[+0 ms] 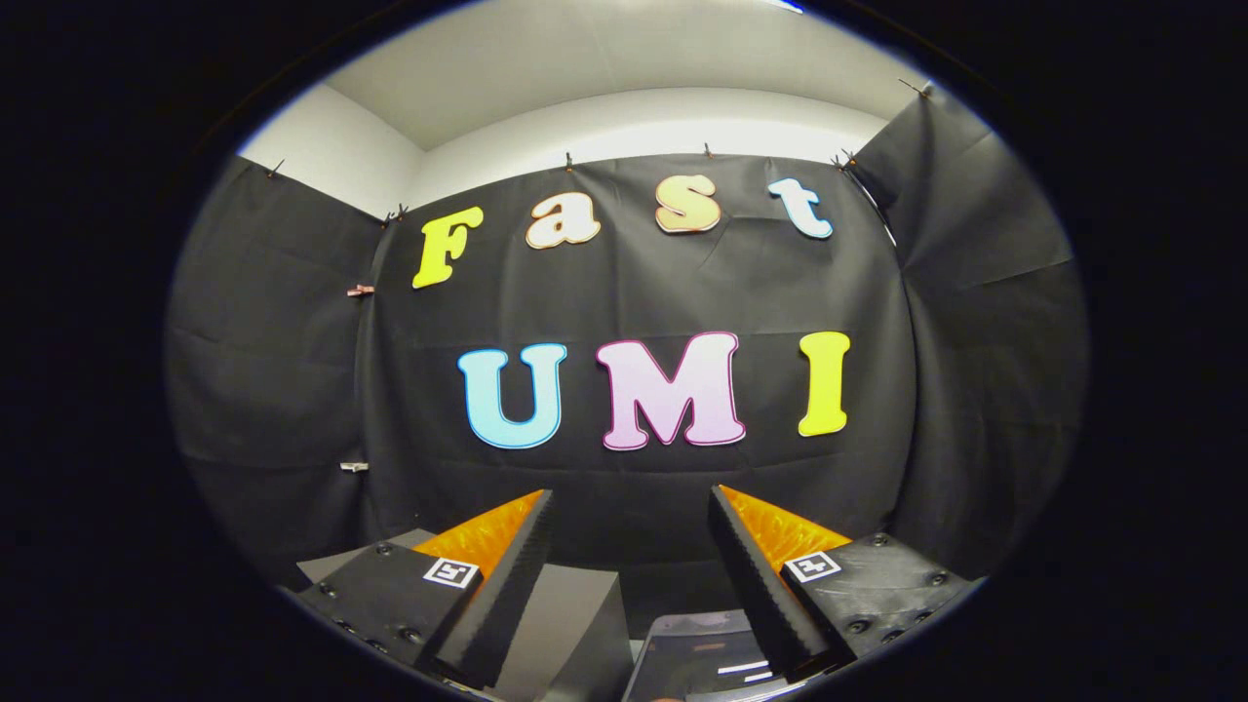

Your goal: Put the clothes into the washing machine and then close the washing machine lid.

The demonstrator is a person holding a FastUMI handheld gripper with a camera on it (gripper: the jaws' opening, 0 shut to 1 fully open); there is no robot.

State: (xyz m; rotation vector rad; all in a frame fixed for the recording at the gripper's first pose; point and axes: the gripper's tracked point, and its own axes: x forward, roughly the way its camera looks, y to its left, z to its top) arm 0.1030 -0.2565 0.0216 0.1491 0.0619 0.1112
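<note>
**Hand-held gripper open and raised, facing the booth wall**

The hand-held gripper (632,507) points level at the black cloth wall (643,283), its two fingers spread wide apart with nothing between them. Low between the fingers, a grey rounded panel with a dark glossy surface shows, seemingly part of the washing machine (707,653). A grey table (570,624) surface lies just beside it, under the left finger. White wall and ceiling (604,68) rise above the cloth.
</note>
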